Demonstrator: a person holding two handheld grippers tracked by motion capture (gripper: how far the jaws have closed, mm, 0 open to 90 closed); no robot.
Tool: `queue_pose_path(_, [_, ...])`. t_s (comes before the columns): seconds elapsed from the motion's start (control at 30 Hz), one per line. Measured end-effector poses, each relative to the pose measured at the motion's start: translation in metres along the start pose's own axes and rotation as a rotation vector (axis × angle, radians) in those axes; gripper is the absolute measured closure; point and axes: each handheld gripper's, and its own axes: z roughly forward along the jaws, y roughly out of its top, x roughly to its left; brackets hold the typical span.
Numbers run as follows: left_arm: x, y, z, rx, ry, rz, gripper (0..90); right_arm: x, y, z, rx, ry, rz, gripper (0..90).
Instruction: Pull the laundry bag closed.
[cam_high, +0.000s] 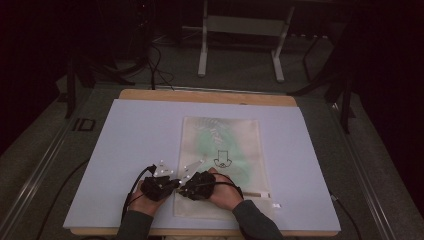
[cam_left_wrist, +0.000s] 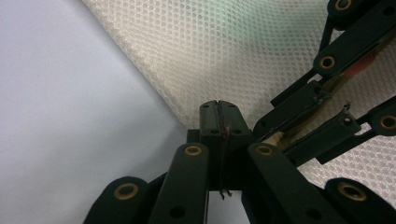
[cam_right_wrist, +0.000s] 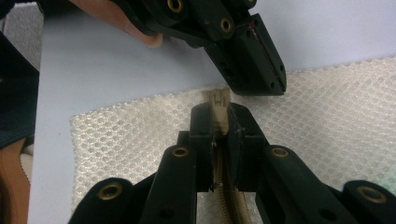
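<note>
From above, a pale mesh bag (cam_high: 222, 160) lies flat on a light blue mat (cam_high: 140, 145) that covers a wooden table (cam_high: 207, 96). Something green shows through the mesh, and a small black arrow-like mark (cam_high: 222, 161) sits near the bag's middle. Both hands are at the bag's near left corner, close together: the left gripper (cam_high: 172, 184) just off the bag's left edge, the right gripper (cam_high: 184, 189) over the corner itself. From this height the jaws cannot be made out.

The left gripper view brings out the honeycomb weave of the mesh bag (cam_left_wrist: 224, 51) and its slanting edge against the mat (cam_left_wrist: 60, 112). The left gripper (cam_left_wrist: 219, 123) has its jaws pressed together at that edge, a thin dark thread running down the seam between them; whether any mesh is pinched cannot be told. The right gripper (cam_left_wrist: 299, 126) comes in from the right, with a tan strip between its jaws.

The right gripper view shows what that strip is: a beige zipper (cam_right_wrist: 229, 200) running up between the jaws of the right gripper (cam_right_wrist: 219, 119), which are clamped on its cream end tab (cam_right_wrist: 217, 99). The left gripper (cam_right_wrist: 264, 72) reaches down from the top, its tip touching or just above the mesh bag (cam_right_wrist: 336, 126) beside the tab, with a fingertip (cam_right_wrist: 140, 35) of the left hand behind it.
</note>
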Motion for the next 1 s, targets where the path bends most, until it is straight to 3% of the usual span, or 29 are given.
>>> queue_pose_path(0.13, [-0.0018, 0.0010, 0.0002, 0.011, 0.014, -0.005, 89.4, 0.0004, 0.0019, -0.0001, 0.012, 0.001, -0.019, 82.0])
queue_pose_path(0.3, [-0.0048, 0.0025, 0.0003, 0.029, 0.036, 0.028, 89.5, 0.0004, 0.0004, -0.0018, 0.013, 0.001, -0.021, 82.3])
queue_pose_path(0.47, [-0.0032, 0.0032, 0.0004, 0.035, 0.027, 0.016, 89.6, 0.0019, 0.0007, -0.0037, 0.032, -0.013, -0.044, 82.3])
queue_pose_path(1.0, [-0.0026, 0.0032, 0.0004, 0.036, 0.023, 0.014, 89.7, 0.0039, -0.0036, -0.0061, 0.024, -0.028, -0.045, 82.5])
